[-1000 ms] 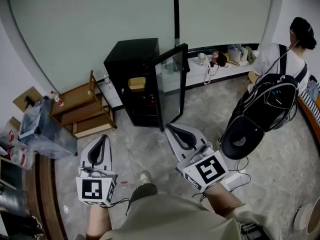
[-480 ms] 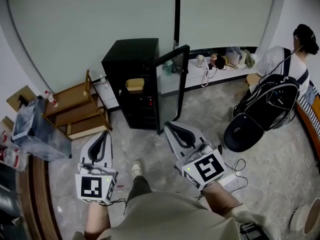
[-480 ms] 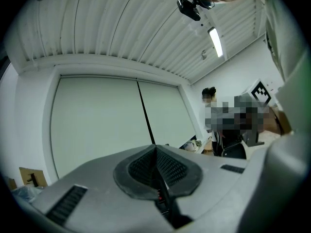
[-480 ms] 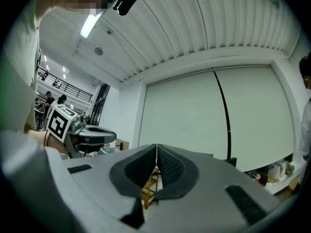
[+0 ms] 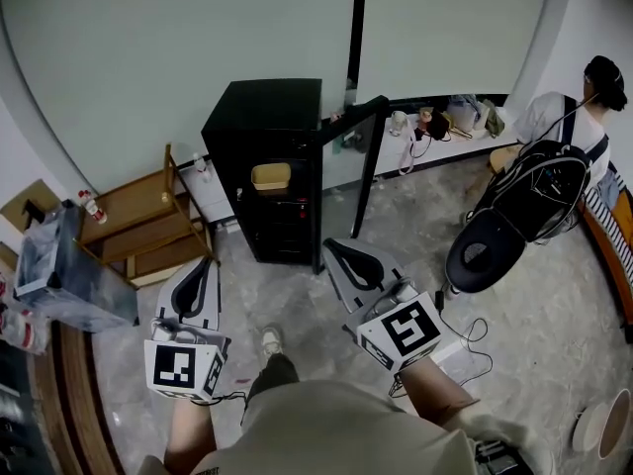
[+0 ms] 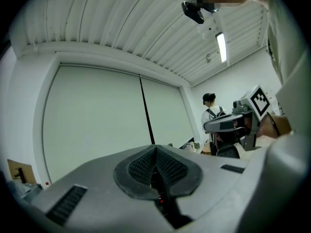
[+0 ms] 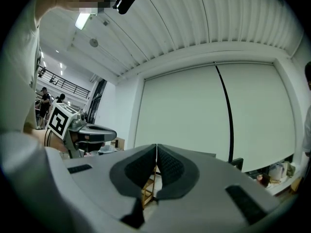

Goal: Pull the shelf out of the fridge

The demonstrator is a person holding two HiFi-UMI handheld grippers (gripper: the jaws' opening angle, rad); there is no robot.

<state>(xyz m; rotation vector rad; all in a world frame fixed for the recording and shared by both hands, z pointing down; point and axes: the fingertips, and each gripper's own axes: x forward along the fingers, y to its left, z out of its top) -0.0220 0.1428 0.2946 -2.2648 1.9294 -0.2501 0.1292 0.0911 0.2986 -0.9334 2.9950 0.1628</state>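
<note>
A black mini fridge (image 5: pixel 259 127) stands by the wall with its glass door (image 5: pixel 348 171) swung open to the right. Inside, a tan tray (image 5: pixel 270 176) rests on an upper shelf (image 5: pixel 273 192); lower shelves are dark and hard to make out. My left gripper (image 5: pixel 202 265) is shut and empty, held low over the floor, short of the fridge and to its left. My right gripper (image 5: pixel 332 247) is also shut and empty, just in front of the door's lower edge. Both gripper views look upward at the wall and ceiling, with the left gripper (image 6: pixel 155 148) and right gripper (image 7: pixel 156 146) pads pressed together.
A wooden rack (image 5: pixel 148 221) and a grey plastic bin (image 5: pixel 64 275) stand left of the fridge. At the right, a person with a backpack (image 5: pixel 554 181) stands beside a black round seat (image 5: pixel 483 255). A low ledge (image 5: pixel 435 132) holds clutter. Cables (image 5: pixel 465 339) lie on the floor.
The head view has drifted, so the fridge sits more central and its door looks closer to edge-on. Both grippers stay shut, edging slightly toward the fridge.
</note>
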